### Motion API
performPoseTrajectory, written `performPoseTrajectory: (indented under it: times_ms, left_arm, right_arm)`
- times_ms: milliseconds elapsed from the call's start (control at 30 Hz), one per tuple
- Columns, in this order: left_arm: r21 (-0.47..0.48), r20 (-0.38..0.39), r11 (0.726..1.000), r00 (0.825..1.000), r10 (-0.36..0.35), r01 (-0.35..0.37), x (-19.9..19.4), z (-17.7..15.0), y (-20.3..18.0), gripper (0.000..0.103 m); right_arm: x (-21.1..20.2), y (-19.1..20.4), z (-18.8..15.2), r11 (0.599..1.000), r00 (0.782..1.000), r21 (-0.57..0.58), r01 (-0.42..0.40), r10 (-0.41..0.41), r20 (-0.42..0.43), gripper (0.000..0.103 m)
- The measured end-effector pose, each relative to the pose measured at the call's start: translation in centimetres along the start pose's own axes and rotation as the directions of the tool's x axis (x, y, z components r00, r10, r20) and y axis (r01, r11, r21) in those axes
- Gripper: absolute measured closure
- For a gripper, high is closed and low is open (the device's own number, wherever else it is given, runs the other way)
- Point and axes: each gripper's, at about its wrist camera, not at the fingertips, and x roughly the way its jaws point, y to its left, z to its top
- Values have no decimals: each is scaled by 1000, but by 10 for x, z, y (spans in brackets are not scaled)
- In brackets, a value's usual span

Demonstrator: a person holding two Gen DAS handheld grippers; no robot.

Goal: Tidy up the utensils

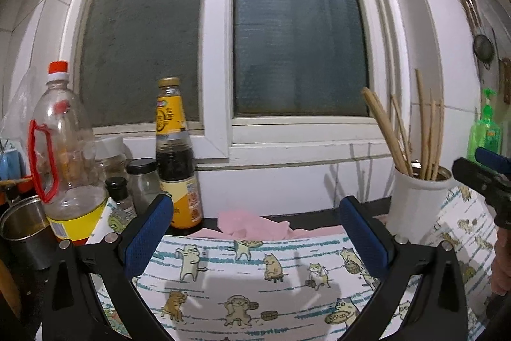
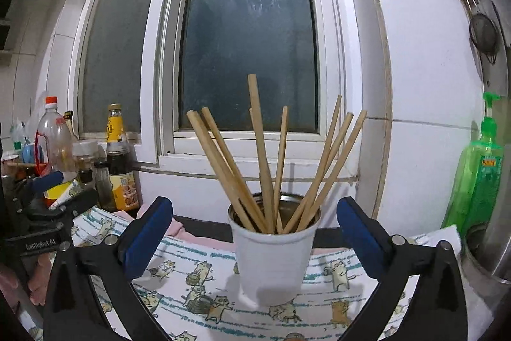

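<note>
A white cup (image 2: 271, 258) stands upright on a cat-print cloth (image 2: 191, 277) and holds several wooden chopsticks (image 2: 262, 162) fanned out. My right gripper (image 2: 255, 242) is open and empty, its blue pads on either side of the cup and apart from it. My left gripper (image 1: 255, 232) is open and empty over the cloth (image 1: 242, 283), left of the cup (image 1: 415, 200) and its chopsticks (image 1: 424, 136). The right gripper's fingertips (image 1: 485, 171) show at the right edge of the left wrist view. The left gripper (image 2: 60, 190) shows at the left of the right wrist view.
Bottles and jars crowd the left: a clear oil bottle (image 1: 64, 155), a dark sauce bottle (image 1: 175, 162), small jars (image 1: 143, 181), a metal cup (image 1: 25, 229). A pink cloth (image 1: 255, 226) lies behind. A green soap dispenser (image 2: 479, 168) and a steel pot (image 2: 491, 245) stand right. Window wall behind.
</note>
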Motion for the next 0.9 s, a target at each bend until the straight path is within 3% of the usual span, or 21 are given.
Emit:
performPoseTrajectory:
  times_ms: [100,200,467,900]
  left_arm:
    - [23,-16,1000,1000,-10,11,2,-1,-6,0]
    - [-26,-58,999,998,-31,30,9,-3,0,0]
    - [-38,-105,999,995,4,-8,18,-5,3,0]
    - [-40,-107,999,994,14,-18,18,-5,5,0]
  right_arm:
    - [2,-3,-6,1000,1000,15,16,-16,-7,0]
    - [6,-3,-10,999,999,6,35,-35,-26,0]
    - [21,-5,-16,997,991,2,79,-78,-105,0]
    - [17,-3,-15,995,991,-15,102,-103,-90,0]
